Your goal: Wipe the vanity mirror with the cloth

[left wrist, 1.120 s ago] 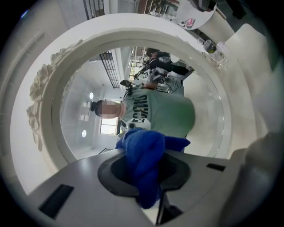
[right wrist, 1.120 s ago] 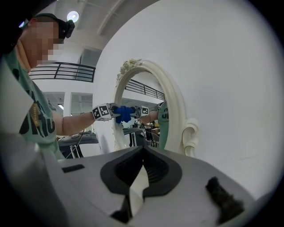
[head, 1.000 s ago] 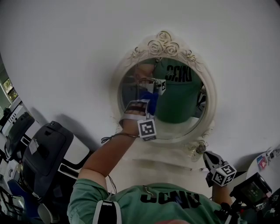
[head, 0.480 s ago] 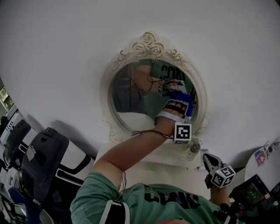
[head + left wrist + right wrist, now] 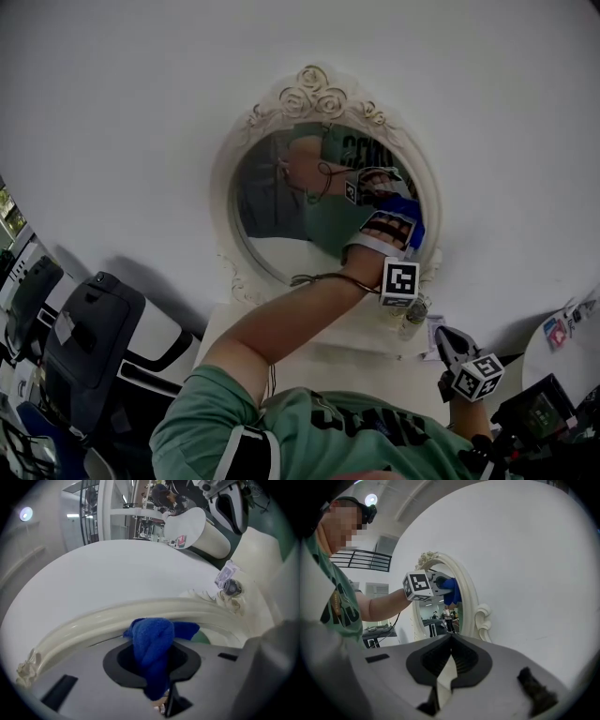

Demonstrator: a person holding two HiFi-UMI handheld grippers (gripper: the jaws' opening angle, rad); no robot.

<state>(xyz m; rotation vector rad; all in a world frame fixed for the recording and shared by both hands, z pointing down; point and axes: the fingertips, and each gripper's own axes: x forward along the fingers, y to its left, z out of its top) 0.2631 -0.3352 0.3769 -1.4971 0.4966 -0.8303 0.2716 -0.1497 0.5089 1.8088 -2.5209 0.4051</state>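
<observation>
At the far left a black padded chair (image 5: 89, 328) stands low against the white wall (image 5: 122, 122), well apart from the oval vanity mirror (image 5: 272, 206) with its cream carved frame topped by roses. Bare wall surrounds the frame on the left, above and on the right. The left and middle of the glass are uncovered, showing only reflections, so the open room on the mirror lies to the left of the tool.

The left gripper (image 5: 401, 217), arm stretched up from the near side, is clenched on a bunched blue terry cloth (image 5: 407, 208). In the left gripper view the blue cloth (image 5: 152, 641) bulges out between the jaws and touches the glass right at the inner rim of the curved frame (image 5: 93, 620), at the mirror's right edge.

Below that edge a small clear bottle (image 5: 412, 317) stands on the cream shelf (image 5: 319, 333) near the frame's foot.

At the near right the right gripper (image 5: 448, 343) hangs low, well apart from the mirror; its own view shows the jaws pressed together on nothing, with the mirror (image 5: 440, 616) far off to the left
</observation>
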